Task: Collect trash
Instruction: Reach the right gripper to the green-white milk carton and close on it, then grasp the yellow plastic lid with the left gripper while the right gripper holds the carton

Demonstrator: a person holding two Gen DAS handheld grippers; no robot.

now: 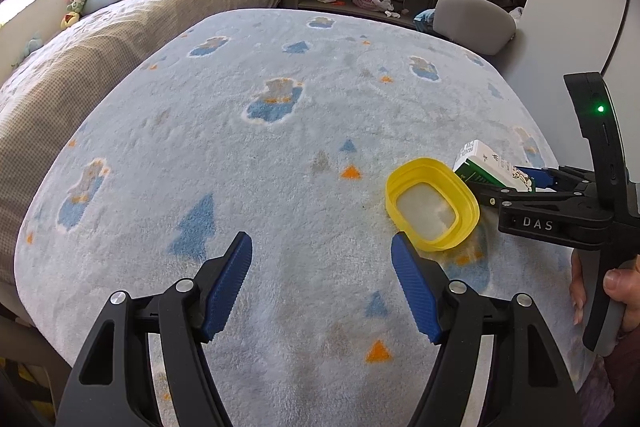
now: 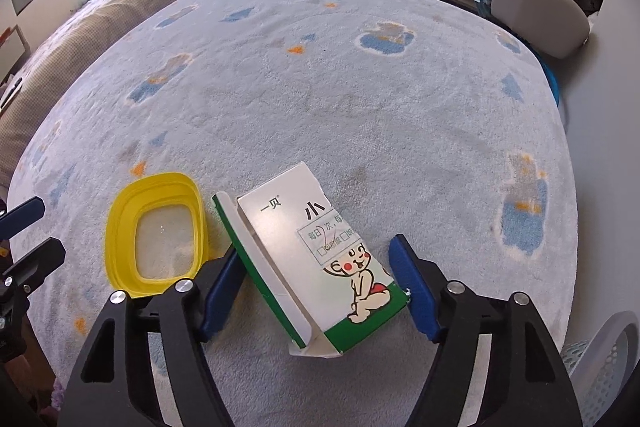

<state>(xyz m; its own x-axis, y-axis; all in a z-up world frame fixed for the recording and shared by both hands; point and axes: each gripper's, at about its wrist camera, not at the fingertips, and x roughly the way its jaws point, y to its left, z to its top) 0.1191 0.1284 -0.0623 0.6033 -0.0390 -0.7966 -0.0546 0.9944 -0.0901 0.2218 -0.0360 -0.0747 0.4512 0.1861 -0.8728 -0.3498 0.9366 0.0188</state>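
Right tongs (image 2: 316, 279) sit low over the carpet (image 2: 360, 99), jaws spread, straddling the box (image 2: 312, 267); left pad touches or nearly touches its green side, right pad just off the corner. No grip yet. Left tongs (image 1: 322, 283) spread wide, holding nothing, yellow lid (image 1: 432, 205) just beyond the right finger. Judgement: early stage; box and lid both lie uncollected, side by side. White basket (image 2: 608, 367) at frame edge, possibly the bin.

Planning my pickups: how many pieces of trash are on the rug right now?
2. A yellow lid lies on the rug, and a cardboard box sits beside it, between the right claw's open fingers. More may be hidden.
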